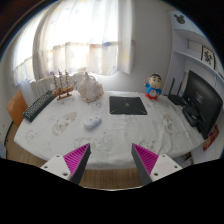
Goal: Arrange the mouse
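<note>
Small white plastic computer mouse (93,122) lies on the white-covered table (60,140), well beyond the fingers and to the left of the dark square mouse mat (128,105). It is probably light, stiff and a little slippery, so I would grip it by its two long sides. The gripper (111,160) hangs above the near table edge, its pink-padded fingers (77,158) apart and holding nothing. A black keyboard (40,106), a model ship (64,84), a colourful doll figure (153,87) and a monitor (203,100) stand around; nothing blocks the way.
</note>
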The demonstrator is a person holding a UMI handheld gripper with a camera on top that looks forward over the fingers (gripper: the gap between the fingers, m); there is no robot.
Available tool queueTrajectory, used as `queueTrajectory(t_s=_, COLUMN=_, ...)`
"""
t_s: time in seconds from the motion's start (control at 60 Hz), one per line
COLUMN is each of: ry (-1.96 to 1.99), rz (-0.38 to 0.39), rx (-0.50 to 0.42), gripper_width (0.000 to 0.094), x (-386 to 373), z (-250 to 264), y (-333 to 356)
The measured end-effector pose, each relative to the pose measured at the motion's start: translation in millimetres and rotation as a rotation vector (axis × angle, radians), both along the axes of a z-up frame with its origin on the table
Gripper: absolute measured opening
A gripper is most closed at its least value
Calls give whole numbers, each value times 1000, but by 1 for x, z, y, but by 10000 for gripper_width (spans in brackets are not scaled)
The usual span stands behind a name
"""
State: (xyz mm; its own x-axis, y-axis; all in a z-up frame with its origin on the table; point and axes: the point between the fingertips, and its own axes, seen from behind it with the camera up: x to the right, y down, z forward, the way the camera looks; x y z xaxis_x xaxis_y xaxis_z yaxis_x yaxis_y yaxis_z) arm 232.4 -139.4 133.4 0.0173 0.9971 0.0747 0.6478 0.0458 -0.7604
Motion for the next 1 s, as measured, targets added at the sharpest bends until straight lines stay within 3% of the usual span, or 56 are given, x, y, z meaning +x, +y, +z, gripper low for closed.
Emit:
queueTrajectory(t_s=0.383, ry=92, rz=39, rx=-21, gripper_width=851, x=-48, z=-39, y=-101)
queueTrajectory(t_s=1.0, ry=115, rz=50, rx=-55, gripper_width=853, x=-179, z=-134, y=-109)
